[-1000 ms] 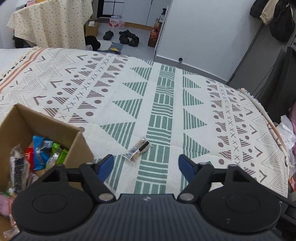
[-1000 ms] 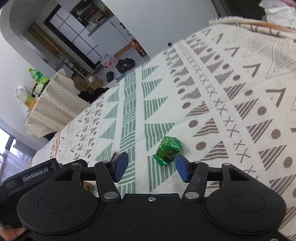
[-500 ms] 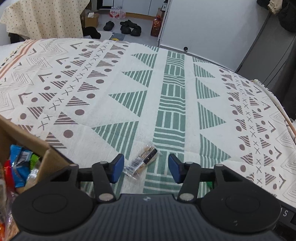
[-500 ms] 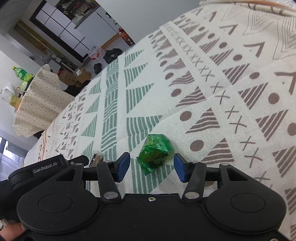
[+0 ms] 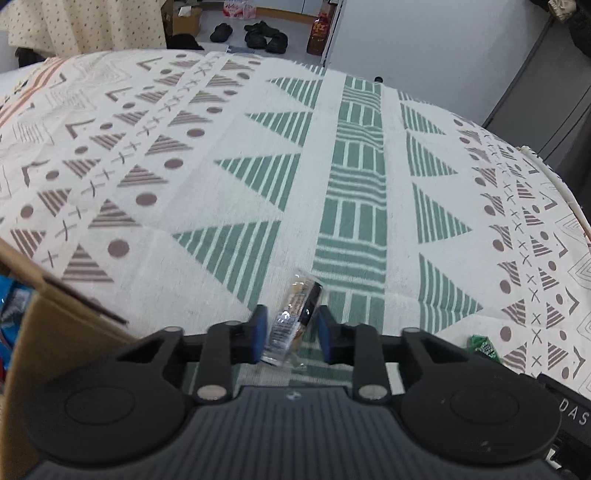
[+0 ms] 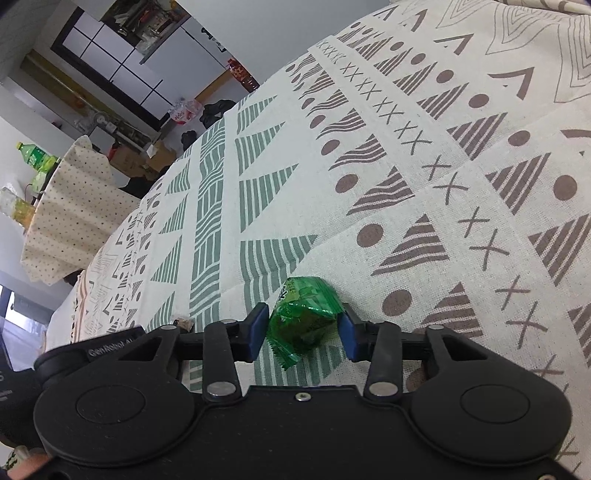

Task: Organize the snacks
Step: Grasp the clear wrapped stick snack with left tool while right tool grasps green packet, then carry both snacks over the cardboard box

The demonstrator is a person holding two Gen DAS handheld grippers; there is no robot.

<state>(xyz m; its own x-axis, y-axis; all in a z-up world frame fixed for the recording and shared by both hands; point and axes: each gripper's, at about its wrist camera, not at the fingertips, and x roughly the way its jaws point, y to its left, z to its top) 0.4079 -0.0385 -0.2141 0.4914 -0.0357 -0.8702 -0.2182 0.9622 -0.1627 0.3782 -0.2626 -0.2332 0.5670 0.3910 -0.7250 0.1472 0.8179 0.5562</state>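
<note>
A clear-wrapped snack bar [image 5: 297,317] lies on the patterned tablecloth [image 5: 258,166]. My left gripper [image 5: 290,334] straddles it, both blue pads [image 5: 258,332] close beside the wrapper. A green-wrapped snack [image 6: 304,317] lies on the cloth between the pads [image 6: 256,328] of my right gripper [image 6: 301,330], which touch or nearly touch it. The green snack's edge also shows in the left wrist view [image 5: 484,345]. A cardboard box [image 5: 55,332] with snacks inside stands at the left.
The table's far edge [image 5: 332,70] drops to a floor with shoes [image 5: 258,33]. A second table with a dotted cloth [image 6: 62,214] and bottles stands beyond. The left gripper's body [image 6: 110,343] shows low left in the right wrist view.
Both grippers moved forward and down over their snacks and narrowed their jaws. The left now frames the clear-wrapped bar, the right the green snack.
</note>
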